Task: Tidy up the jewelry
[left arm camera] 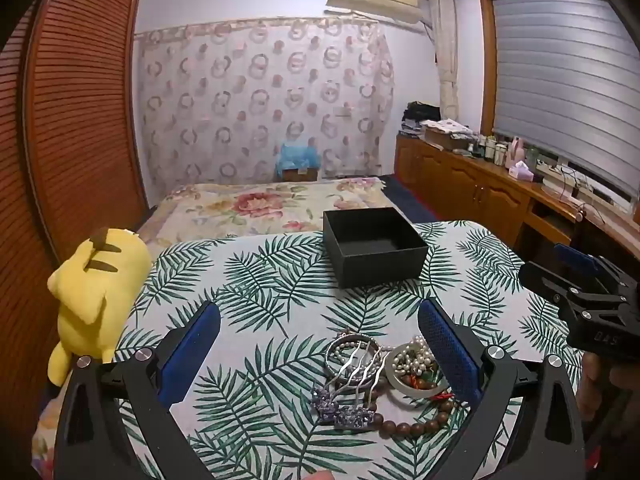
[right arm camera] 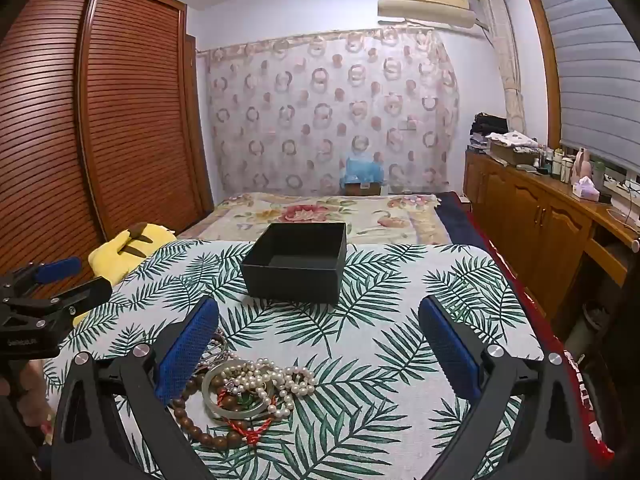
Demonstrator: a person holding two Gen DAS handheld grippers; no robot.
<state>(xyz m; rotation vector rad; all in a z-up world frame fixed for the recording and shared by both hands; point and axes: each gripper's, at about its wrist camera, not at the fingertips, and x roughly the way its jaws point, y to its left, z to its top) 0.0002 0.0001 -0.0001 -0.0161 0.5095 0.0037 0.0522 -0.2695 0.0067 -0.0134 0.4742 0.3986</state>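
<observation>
A heap of jewelry lies on the near part of the leaf-print table (left arm camera: 256,280): a silver hair comb with purple flowers (left arm camera: 352,376), a jade bangle (left arm camera: 416,384), white pearls (right arm camera: 276,380), brown wooden beads (right arm camera: 192,420) and a red cord (right arm camera: 252,432). An open, empty black box (left arm camera: 374,250) (right arm camera: 296,260) stands farther back. My left gripper (left arm camera: 320,344) is open, above the heap, which lies near its right finger. My right gripper (right arm camera: 320,344) is open, with the heap by its left finger. Each gripper shows at the edge of the other's view.
A yellow plush toy (left arm camera: 96,288) leans at the table's left edge. A bed with a floral cover (right arm camera: 320,212) lies behind the table. A wooden wardrobe (right arm camera: 100,120) stands left and a wooden cabinet (right arm camera: 540,216) with bottles right.
</observation>
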